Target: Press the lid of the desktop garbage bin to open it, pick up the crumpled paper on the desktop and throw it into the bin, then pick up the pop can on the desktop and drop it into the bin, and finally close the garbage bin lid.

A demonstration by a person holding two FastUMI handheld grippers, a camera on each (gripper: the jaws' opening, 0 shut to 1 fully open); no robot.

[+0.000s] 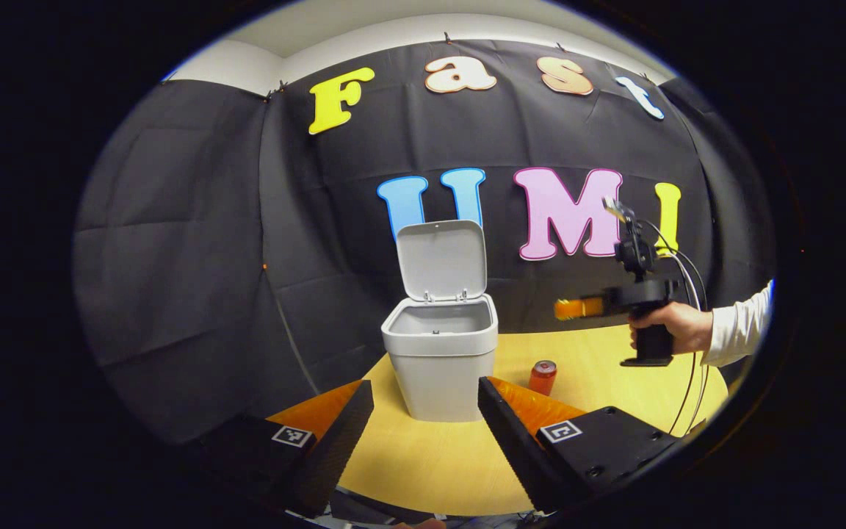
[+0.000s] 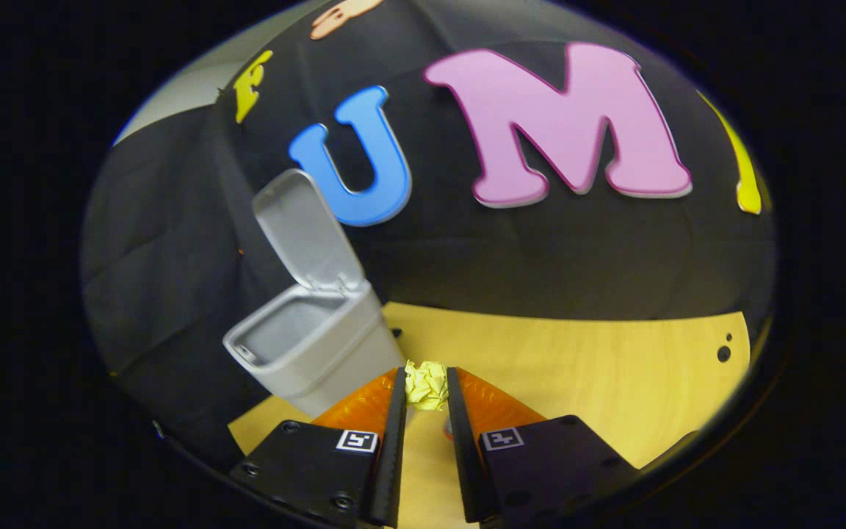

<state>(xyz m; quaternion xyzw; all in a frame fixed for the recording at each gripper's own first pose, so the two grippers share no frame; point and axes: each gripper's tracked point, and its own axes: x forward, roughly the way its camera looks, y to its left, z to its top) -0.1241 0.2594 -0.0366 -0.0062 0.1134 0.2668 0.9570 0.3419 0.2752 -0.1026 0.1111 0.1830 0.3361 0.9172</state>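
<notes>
Recording booth, black cloth wall (image 1: 195,242), wooden table (image 1: 430,455)

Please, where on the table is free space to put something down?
Bare table lies right of the bin, behind the pop can. More bare wood lies in front of the bin, toward the left gripper. It is crowded beside the bin and can.

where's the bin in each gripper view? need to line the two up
Left gripper view: the bin stands at centre on the table, lid upright, pop can to its right.
Right gripper view: the bin sits left of centre, tilted in the picture, just left of the right gripper shut on the crumpled paper.
Shared landmark: the raised lid against the black wall.
</notes>
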